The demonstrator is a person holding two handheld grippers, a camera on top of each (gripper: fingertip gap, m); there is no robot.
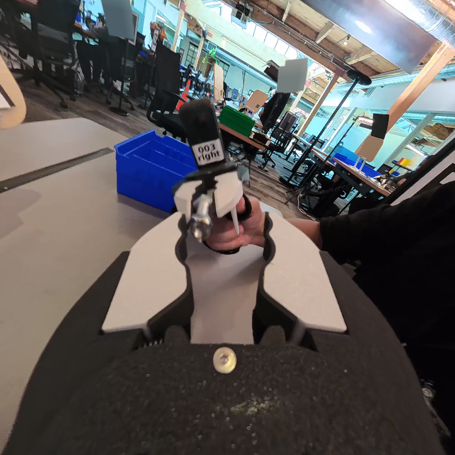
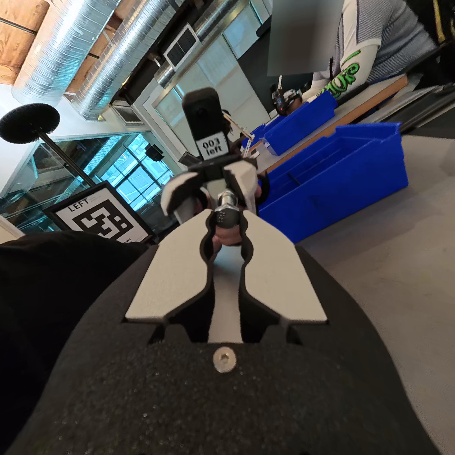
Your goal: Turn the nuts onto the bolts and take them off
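Labelled R gripper (image 2: 226, 222), bolt (image 2: 226, 216) gripped

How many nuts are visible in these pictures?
1. The nut sits on the bolt near its free end; the right gripper holds the bolt by its head. Others may be hidden inside the blue bin.

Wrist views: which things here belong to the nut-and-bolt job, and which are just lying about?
In the job:
bolt, clamped in the right gripper
nut on its thread
left gripper, open

Lying about:
blue bin
grey table
office chair
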